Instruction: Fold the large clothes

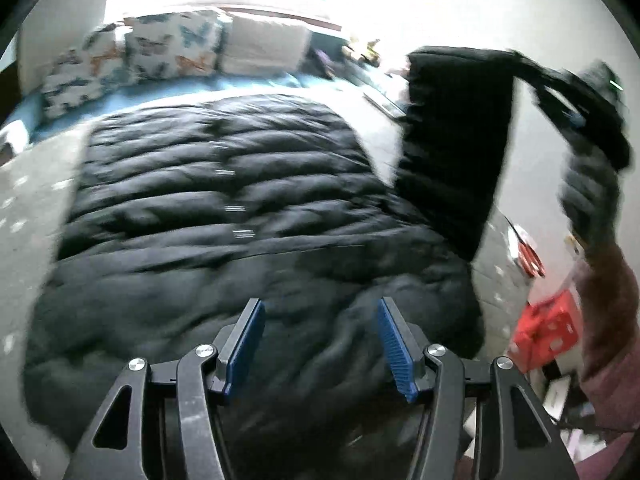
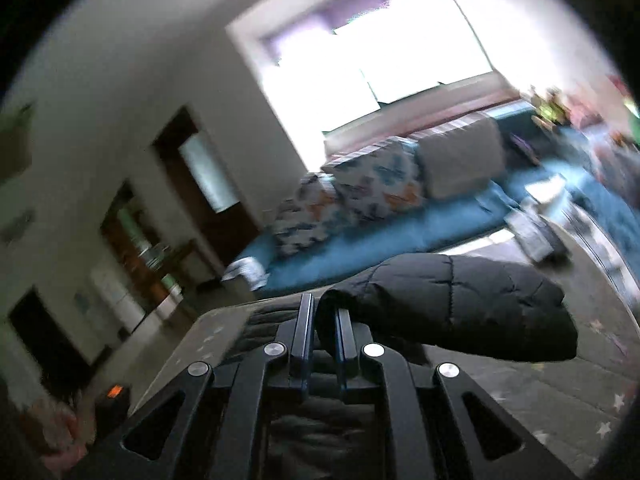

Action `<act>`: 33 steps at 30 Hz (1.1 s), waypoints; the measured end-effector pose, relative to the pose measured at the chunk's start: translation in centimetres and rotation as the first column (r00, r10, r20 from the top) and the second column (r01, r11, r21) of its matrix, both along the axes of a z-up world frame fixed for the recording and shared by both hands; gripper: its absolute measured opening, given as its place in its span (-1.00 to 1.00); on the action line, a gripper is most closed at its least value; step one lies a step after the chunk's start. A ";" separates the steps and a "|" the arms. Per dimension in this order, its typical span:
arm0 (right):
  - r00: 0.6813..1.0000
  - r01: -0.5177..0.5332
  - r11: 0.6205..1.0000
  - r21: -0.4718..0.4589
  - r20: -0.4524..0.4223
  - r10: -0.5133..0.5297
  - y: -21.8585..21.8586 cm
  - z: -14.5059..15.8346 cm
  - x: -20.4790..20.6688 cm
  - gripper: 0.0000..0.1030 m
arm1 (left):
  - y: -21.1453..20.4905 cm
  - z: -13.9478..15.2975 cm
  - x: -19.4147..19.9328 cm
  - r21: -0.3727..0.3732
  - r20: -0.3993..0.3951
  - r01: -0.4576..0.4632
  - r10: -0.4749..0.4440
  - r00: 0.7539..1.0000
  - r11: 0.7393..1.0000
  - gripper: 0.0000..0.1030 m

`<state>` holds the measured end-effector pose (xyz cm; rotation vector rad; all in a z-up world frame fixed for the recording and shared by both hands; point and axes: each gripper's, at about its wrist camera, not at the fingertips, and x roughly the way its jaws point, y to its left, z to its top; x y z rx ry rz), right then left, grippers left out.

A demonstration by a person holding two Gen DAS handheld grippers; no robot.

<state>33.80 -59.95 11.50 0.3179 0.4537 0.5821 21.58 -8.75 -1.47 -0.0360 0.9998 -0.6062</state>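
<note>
Jacket (image 1: 224,216), frame centre: black, quilted in horizontal bands. Gripper pads (image 1: 394,344): blue. Cushions (image 1: 172,46), upper left: white with blue and orange butterfly print. Mattress (image 2: 384,232) beneath: teal. Crate (image 1: 548,330), lower right: red. Rug (image 2: 552,392): grey with pale stars.

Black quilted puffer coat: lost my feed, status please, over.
Right hand-held gripper shut on sleeve, lifted. Left hand-held gripper open, empty, above black quilted puffer coat spread flat. Nothing in the way.
</note>
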 end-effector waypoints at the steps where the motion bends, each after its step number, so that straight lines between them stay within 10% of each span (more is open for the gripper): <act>1: 0.999 -0.034 0.999 -0.017 0.020 0.034 1.6 0.4 -1.0 -0.78 | 1.3 0.1 -0.2 -0.001 0.006 -0.023 0.023 1.000 1.000 0.19; 8: 0.947 -0.306 0.901 -0.307 0.002 0.322 17.7 -2.1 -8.0 -0.79 | 14.4 -0.7 -2.6 -0.048 -0.002 -0.283 0.283 0.959 0.958 0.19; 19: 0.851 -0.525 0.709 -0.471 -0.255 0.460 28.4 -13.6 -10.7 -0.78 | 20.8 -1.9 -6.7 -0.112 -0.043 -0.343 0.341 0.939 0.933 0.19; 26: 0.885 -0.465 0.803 -0.372 -0.186 0.426 23.6 -7.7 -11.8 -0.77 | 18.6 2.9 -6.9 -0.195 0.057 -0.293 0.309 0.949 0.936 0.19; 33: 0.978 -0.096 0.886 -0.453 -0.209 -0.001 12.4 -7.3 -3.8 -0.73 | 13.1 6.6 -2.6 -0.158 0.135 -0.198 0.220 0.966 0.967 0.19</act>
